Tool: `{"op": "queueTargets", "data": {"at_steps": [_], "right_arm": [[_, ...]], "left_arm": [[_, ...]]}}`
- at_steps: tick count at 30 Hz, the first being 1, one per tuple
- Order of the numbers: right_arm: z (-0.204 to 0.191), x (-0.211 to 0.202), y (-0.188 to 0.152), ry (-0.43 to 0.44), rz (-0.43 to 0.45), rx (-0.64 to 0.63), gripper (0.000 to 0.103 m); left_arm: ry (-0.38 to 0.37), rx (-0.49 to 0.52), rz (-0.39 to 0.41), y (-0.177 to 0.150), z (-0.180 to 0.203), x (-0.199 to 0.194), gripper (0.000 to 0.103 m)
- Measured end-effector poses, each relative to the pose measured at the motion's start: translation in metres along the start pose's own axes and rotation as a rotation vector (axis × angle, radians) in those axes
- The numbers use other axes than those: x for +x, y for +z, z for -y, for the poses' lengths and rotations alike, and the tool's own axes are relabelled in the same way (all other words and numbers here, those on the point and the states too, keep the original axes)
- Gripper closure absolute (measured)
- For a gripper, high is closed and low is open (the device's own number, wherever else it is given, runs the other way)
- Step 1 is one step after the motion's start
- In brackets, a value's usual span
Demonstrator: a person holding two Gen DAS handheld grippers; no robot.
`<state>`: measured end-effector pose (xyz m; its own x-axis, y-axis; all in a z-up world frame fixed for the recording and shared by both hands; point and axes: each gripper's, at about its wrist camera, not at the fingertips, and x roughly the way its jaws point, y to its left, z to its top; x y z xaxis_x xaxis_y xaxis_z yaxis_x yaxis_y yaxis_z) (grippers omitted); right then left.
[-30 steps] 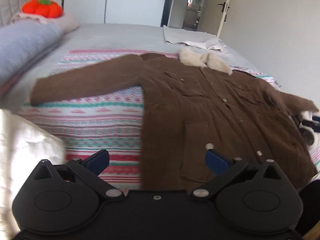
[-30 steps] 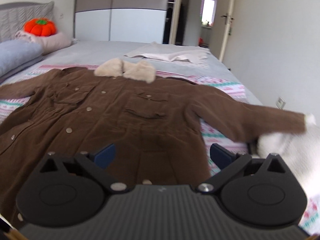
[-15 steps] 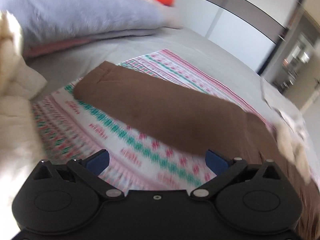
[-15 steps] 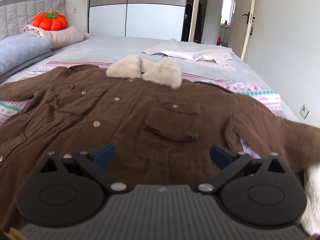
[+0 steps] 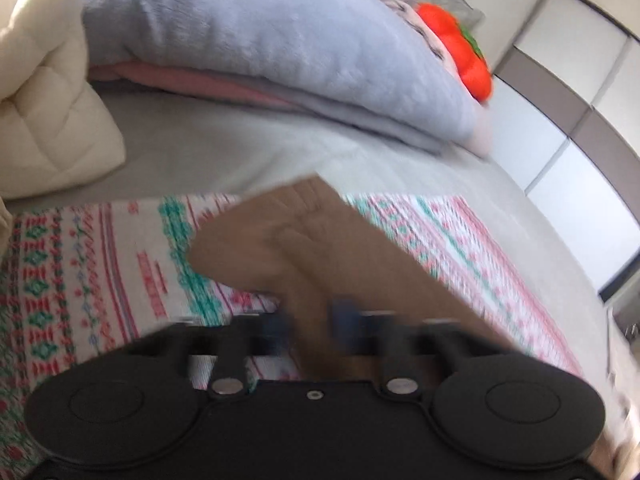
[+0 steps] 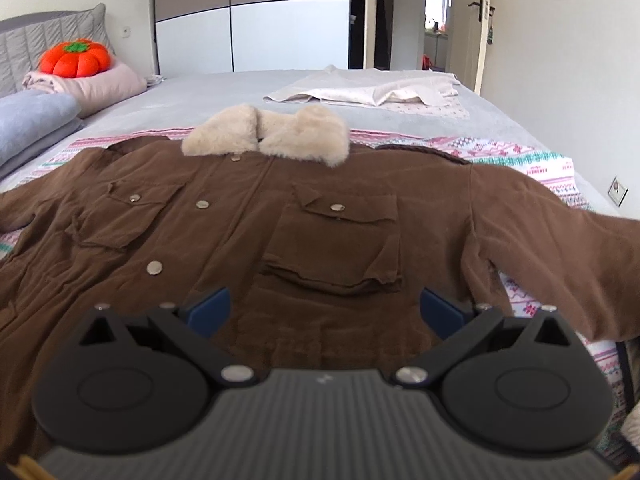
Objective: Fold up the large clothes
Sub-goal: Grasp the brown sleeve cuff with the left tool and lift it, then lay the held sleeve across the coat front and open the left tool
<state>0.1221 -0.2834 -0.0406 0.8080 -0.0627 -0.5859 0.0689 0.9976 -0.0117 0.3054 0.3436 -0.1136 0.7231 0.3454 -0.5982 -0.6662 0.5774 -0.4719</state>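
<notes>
A brown coat [image 6: 280, 224] with a cream fur collar [image 6: 268, 136] lies spread face up on a patterned blanket [image 6: 532, 160] on the bed. My right gripper [image 6: 324, 306] is open and empty, low over the coat's front near the chest pocket [image 6: 336, 248]. In the blurred left wrist view, the coat's left sleeve [image 5: 320, 248] lies on the blanket [image 5: 100, 264]. My left gripper [image 5: 310, 330] has its blue pads close together with the sleeve cloth between them.
A grey folded blanket [image 5: 260, 48] and a cream quilted cushion [image 5: 44, 100] lie beyond the sleeve end. An orange pumpkin cushion [image 6: 74, 58] sits at the headboard. A pale garment [image 6: 376, 92] lies on the far side of the bed [image 6: 200, 96].
My left gripper swung left to the sleeve, came down onto it and closed its jaws on the cloth. My right gripper moved in closer over the coat's chest and stayed open.
</notes>
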Motion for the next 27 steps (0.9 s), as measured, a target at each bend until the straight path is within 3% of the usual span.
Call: {"op": "queueTargets", "data": {"at_steps": [2, 7, 12, 18, 23, 27], "right_arm": [[0.004, 0.001, 0.000, -0.002, 0.000, 0.006, 0.000], [0.018, -0.003, 0.006, -0.011, 0.031, 0.049, 0.000], [0.029, -0.007, 0.012, -0.006, 0.066, 0.096, 0.000], [0.036, -0.013, 0.017, 0.010, 0.095, 0.124, 0.000], [0.039, -0.017, 0.023, 0.023, 0.116, 0.137, 0.000], [0.045, -0.021, 0.027, 0.037, 0.130, 0.150, 0.000]], "left_arm": [[-0.048, -0.040, 0.081, 0.014, 0.002, -0.019, 0.096], [-0.185, 0.024, 0.316, 0.039, 0.039, -0.084, 0.097], [-0.382, 0.097, 0.395, 0.047, 0.085, -0.138, 0.097], [-0.692, 0.245, 0.387, 0.016, 0.157, -0.202, 0.097], [-0.902, 0.371, 0.281, -0.033, 0.213, -0.249, 0.097], [-1.016, 0.468, 0.164, -0.084, 0.246, -0.267, 0.097]]}}
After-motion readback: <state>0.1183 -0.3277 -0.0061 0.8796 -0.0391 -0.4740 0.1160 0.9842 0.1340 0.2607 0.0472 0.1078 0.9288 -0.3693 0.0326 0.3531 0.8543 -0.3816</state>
